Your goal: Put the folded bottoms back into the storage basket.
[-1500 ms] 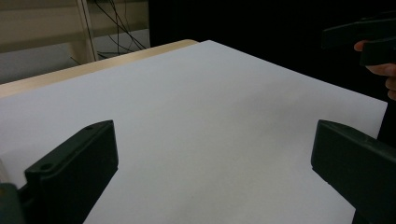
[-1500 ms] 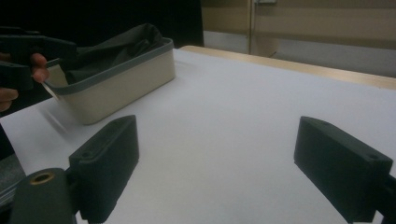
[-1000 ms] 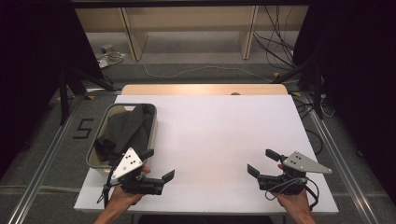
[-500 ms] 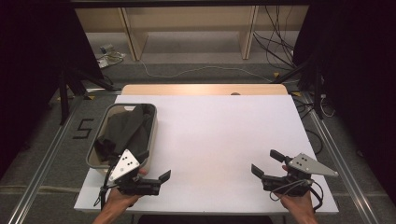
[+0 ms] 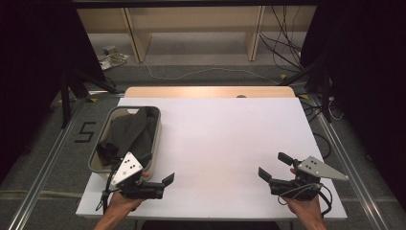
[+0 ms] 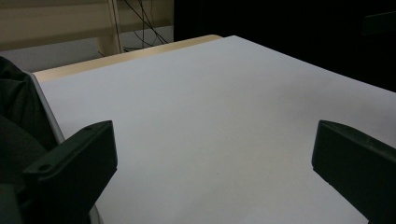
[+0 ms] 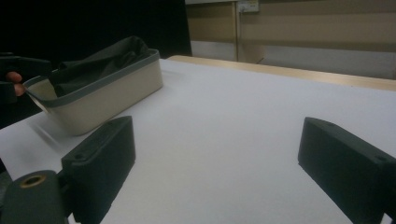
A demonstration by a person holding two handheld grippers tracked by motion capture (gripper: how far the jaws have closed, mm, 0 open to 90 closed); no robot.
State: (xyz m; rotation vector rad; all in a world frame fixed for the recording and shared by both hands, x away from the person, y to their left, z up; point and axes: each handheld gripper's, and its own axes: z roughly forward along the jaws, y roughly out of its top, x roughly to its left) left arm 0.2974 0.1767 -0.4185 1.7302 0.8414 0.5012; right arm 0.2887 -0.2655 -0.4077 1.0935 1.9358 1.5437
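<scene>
A beige bin with a grey rim (image 5: pixel 100 139) stands on the left of the white table (image 5: pixel 220 139), and a dark cloth (image 5: pixel 129 132) is heaped inside it. My left gripper (image 5: pixel 165 184) is open just in front of the bin's near right corner, with nothing between its jaws. In the left gripper view the bin's rim (image 6: pixel 44 107) and the cloth (image 6: pixel 14 102) lie at the left, beside the left gripper (image 6: pixel 215 158). My right gripper (image 5: pixel 274 165) is open and holds nothing near the table's front right. In the right gripper view the right gripper (image 7: pixel 219 158) faces the bin (image 7: pixel 107 95) across bare tabletop.
A wooden strip (image 5: pixel 206 92) runs along the table's far edge. Beyond it are shelving legs and loose cables (image 5: pixel 191 74) on the floor. A "5" mark (image 5: pixel 85 132) is on the floor left of the table. Dark curtains hang on both sides.
The right gripper has drifted slightly to the right and nearer the front edge. The left gripper has barely shifted. Both stay open.
</scene>
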